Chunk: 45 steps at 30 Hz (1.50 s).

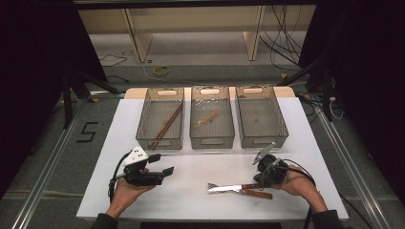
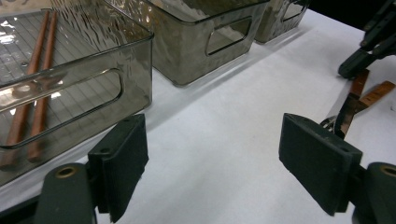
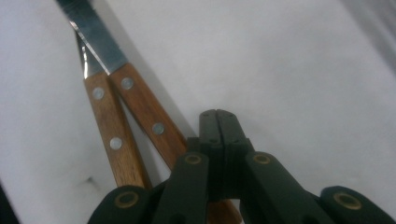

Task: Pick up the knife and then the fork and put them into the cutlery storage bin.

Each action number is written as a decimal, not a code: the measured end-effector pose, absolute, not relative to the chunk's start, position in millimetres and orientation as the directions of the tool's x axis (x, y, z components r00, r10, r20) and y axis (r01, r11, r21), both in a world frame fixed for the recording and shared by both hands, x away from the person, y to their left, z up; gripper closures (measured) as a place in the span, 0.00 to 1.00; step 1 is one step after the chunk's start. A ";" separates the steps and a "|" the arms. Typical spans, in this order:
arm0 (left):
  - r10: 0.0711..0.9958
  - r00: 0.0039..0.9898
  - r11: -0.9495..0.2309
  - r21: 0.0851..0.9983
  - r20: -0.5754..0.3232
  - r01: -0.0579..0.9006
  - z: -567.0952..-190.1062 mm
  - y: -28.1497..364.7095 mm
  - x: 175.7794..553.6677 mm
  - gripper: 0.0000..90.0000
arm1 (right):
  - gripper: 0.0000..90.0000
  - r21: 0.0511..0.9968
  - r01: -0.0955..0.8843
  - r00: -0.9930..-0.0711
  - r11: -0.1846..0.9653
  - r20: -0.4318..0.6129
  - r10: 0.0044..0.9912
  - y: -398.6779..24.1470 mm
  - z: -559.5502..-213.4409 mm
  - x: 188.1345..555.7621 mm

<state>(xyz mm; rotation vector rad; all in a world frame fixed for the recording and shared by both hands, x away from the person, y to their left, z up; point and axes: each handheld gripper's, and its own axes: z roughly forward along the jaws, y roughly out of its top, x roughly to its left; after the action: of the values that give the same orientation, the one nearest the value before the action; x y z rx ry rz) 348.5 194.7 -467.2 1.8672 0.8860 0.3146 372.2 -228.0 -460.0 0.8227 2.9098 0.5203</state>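
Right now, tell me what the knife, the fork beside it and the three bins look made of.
Knife: shiny metal blade that reflects light; brown wooden-looking handle with visible grain and pale rivets.
Fork: the same riveted wood-look handle, with a metal neck.
Bins: smoky, see-through, probably plastic; the chopsticks show through one wall.

Open tool (image 2: 212,163) faces chopsticks (image 2: 32,93) in a bin (image 2: 135,56).

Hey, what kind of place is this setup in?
Probably a lab or recording workspace, not a kitchen: a white-covered table stands on a grey floor between black metal stands, loose black cables trail behind it, and three smoky transparent plastic bins are lined up for sorting cutlery.
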 end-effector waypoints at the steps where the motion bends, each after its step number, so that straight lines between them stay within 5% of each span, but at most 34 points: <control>1: 0.696 0.699 -0.229 0.870 -0.168 0.437 -467.3 194.0 348.3 0.26 | 1.00 0.339 0.497 -0.854 0.799 0.030 0.519 -228.9 -459.9 368.8; 11: 0.698 0.698 -0.227 0.873 -0.163 0.431 -467.3 193.7 347.0 0.26 | 0.99 0.338 0.475 -0.865 0.812 0.010 0.502 -229.2 -458.7 351.8; 22: 0.706 0.689 -0.205 0.884 -0.164 0.420 -465.6 196.1 345.7 0.26 | 0.56 0.361 0.374 -0.912 0.854 -0.024 0.410 -216.5 -443.9 341.2; 26: 0.705 0.690 -0.206 0.884 -0.163 0.419 -465.6 196.8 345.5 0.26 | 0.53 0.343 0.354 -0.922 0.870 -0.029 0.386 -213.0 -446.1 338.7; 45: 0.703 0.692 -0.210 0.880 -0.167 0.426 -468.4 196.5 346.4 0.26 | 0.76 0.259 0.316 -0.942 0.912 -0.031 0.335 -206.7 -457.8 342.4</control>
<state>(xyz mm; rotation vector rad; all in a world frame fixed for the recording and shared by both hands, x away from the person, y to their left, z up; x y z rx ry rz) 346.4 196.5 -468.4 1.8445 0.8871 0.3277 342.4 -206.7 -457.8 0.5116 2.9983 0.3877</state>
